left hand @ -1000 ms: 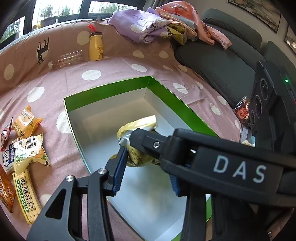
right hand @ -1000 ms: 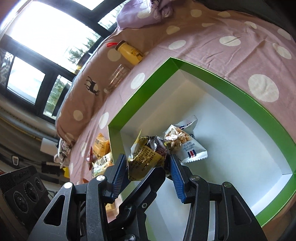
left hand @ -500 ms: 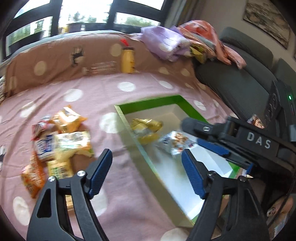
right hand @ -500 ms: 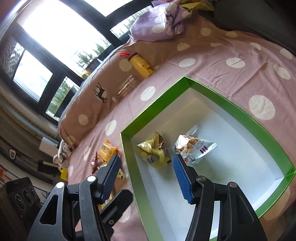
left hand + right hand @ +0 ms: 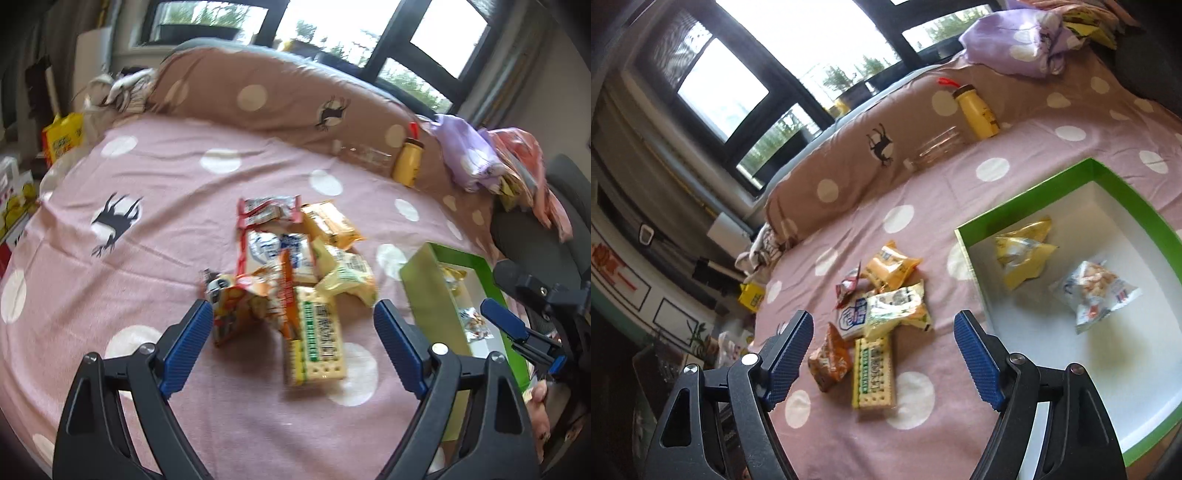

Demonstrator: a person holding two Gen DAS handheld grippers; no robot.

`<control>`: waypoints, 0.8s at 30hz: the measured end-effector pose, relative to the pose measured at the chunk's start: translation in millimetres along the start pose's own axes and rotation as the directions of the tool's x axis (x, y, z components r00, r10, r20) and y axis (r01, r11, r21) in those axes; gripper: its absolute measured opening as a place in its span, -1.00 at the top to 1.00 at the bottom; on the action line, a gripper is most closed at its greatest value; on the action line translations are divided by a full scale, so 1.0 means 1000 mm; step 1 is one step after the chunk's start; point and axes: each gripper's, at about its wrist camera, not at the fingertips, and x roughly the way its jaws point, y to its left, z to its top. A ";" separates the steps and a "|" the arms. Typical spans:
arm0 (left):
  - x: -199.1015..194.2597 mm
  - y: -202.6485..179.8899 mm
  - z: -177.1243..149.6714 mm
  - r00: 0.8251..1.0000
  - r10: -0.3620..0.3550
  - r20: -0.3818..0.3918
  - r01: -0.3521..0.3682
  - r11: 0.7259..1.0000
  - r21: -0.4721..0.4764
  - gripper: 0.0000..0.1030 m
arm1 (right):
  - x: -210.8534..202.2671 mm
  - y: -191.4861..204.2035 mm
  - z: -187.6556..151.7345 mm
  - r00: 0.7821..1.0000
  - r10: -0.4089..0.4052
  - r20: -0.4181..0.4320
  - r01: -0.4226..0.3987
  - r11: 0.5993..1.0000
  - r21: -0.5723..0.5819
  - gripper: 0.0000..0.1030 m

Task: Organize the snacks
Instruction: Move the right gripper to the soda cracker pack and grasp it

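Closest, left gripper [image 5: 291,325] over the pink dotted blanket [image 5: 166,206], blue fingers [image 5: 184,345] wide apart and opening more, nothing between them, pointing at the snack pile [image 5: 295,266]; right gripper [image 5: 884,354] also just short of the pile, fingers [image 5: 975,363] apart and opening, nothing pinched; nearest in the pile, a long cracker pack [image 5: 873,373] with green print, lying flat; just left of it, an orange-brown bag [image 5: 829,360]; behind those, a white and blue pack [image 5: 851,317], a pale yellow bag [image 5: 897,308] on top, a red-edged wrapper [image 5: 847,286], and an orange-yellow bag [image 5: 892,267] at the far end of the pile; right of the pile, a little apart, the green box [image 5: 1027,192] with white inside; in the box, a yellow bag [image 5: 1023,254] on the pile side and a clear nut bag [image 5: 1097,291] farther right, the two not touching; far behind the pile, a clear empty bottle [image 5: 934,147] lying on its side and a yellow bottle [image 5: 977,110] leaning on the brown dotted bolster [image 5: 849,166]; windows [image 5: 720,92] beyond that.
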 end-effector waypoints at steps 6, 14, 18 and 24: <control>0.019 0.014 -0.005 0.998 -0.001 -0.071 -0.001 1.000 -0.027 -0.73 | 0.056 0.019 -0.015 0.988 -0.024 -0.151 0.018 0.999 -0.038 -0.54; 0.045 0.008 -0.016 0.988 0.015 -0.156 -0.010 0.999 0.037 -0.63 | 0.108 0.013 -0.032 0.950 -0.069 -0.303 0.063 0.998 -0.028 -0.52; 0.061 0.005 -0.023 0.979 0.027 -0.204 -0.015 0.998 0.061 -0.39 | 0.117 0.011 -0.038 0.939 -0.094 -0.330 0.085 0.996 -0.040 -0.35; 0.078 0.007 -0.026 0.970 -0.004 -0.245 0.012 0.999 0.031 -0.12 | 0.136 0.008 -0.043 0.915 -0.131 -0.381 0.123 0.991 -0.046 -0.21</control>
